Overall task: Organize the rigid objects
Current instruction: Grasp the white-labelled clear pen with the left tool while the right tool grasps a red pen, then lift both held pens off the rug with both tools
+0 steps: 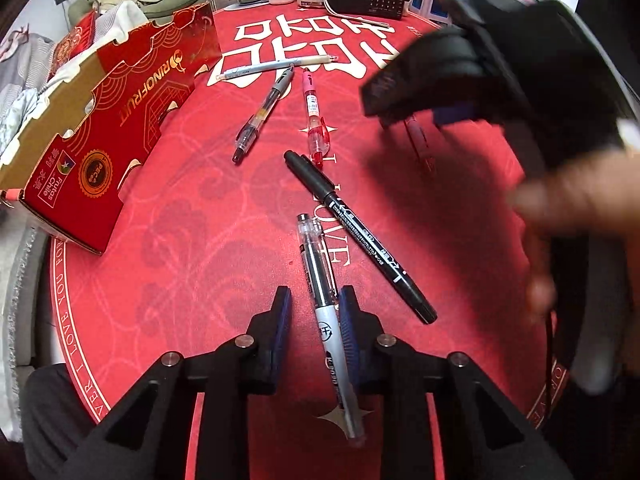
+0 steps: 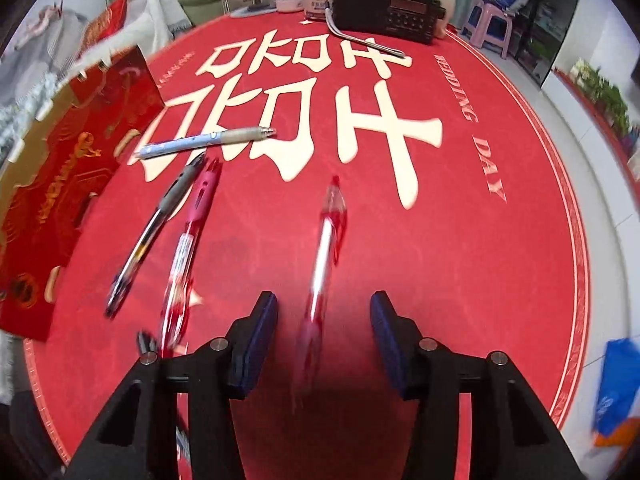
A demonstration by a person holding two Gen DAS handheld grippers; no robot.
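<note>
- Left gripper (image 1: 314, 322) is spread open around the clear-capped pen (image 1: 326, 320), but the pen sits hard against the right-hand finger, not centred. If I close now I reckon it'll roll or pivot out instead of seating.
- The black marker (image 1: 358, 236) lies just beside that pen, almost touching near the cap end. A sloppy grab could knock it along too.
- Right gripper (image 2: 323, 322) is wide open with the red pen (image 2: 324, 248) lined up between the fingers. That view is blurry, so I'm guessing a fast approach could overshoot and shove the pen.
- Pink pen (image 2: 188, 240) and grey pen (image 2: 154, 228) lie just to the left of it on the worktop (image 2: 460, 280), so watch that side.
- Red box (image 1: 100, 128) sits at the left edge, probably the drop spot. The right gripper's body crowds my left view.
</note>
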